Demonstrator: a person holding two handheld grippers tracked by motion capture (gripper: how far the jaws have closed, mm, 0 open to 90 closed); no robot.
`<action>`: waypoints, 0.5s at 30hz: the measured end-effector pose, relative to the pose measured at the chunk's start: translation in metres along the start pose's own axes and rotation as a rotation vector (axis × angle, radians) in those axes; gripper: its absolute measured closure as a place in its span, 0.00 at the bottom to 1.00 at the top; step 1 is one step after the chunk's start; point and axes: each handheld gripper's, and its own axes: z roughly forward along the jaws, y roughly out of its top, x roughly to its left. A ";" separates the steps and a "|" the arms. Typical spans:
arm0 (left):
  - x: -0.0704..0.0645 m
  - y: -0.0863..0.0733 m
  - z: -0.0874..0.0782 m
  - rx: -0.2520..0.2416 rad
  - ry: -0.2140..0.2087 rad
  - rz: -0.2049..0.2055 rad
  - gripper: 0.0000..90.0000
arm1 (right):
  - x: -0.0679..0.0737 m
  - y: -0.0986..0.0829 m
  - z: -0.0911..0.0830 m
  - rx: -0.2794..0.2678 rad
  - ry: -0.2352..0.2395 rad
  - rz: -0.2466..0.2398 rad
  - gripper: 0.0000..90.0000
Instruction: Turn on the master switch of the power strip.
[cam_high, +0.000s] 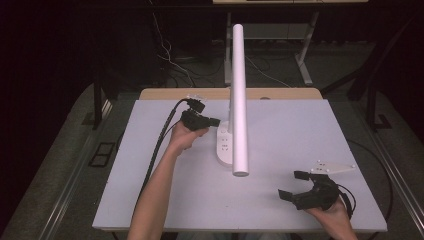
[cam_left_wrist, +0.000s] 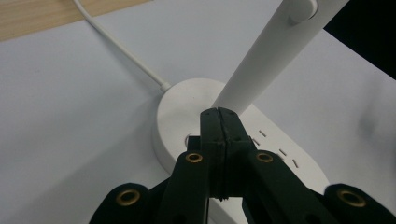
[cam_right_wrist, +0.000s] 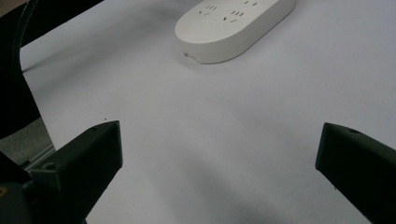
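The desk lamp (cam_high: 238, 100) with a socket base (cam_high: 225, 145) stands mid-table (cam_high: 300, 130); the left gripper (cam_high: 212, 121) reaches its base, the right gripper (cam_high: 291, 185) sits well apart, jaws spread. Left gripper view: jaws pressed together over the base (cam_left_wrist: 182, 107), beside the stem (cam_left_wrist: 266, 60). Right gripper view: jaws wide apart, base (cam_right_wrist: 233, 25) ahead.
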 end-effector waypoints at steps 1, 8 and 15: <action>0.000 0.000 0.002 -0.002 0.002 0.005 0.99 | 0.000 0.000 0.000 0.000 0.001 -0.002 0.00; 0.000 -0.004 0.012 -0.006 0.021 -0.033 0.99 | 0.000 0.000 0.000 0.000 0.001 -0.002 0.00; 0.001 -0.007 0.020 -0.002 0.030 -0.044 0.99 | 0.000 0.000 0.000 0.002 0.003 -0.005 0.00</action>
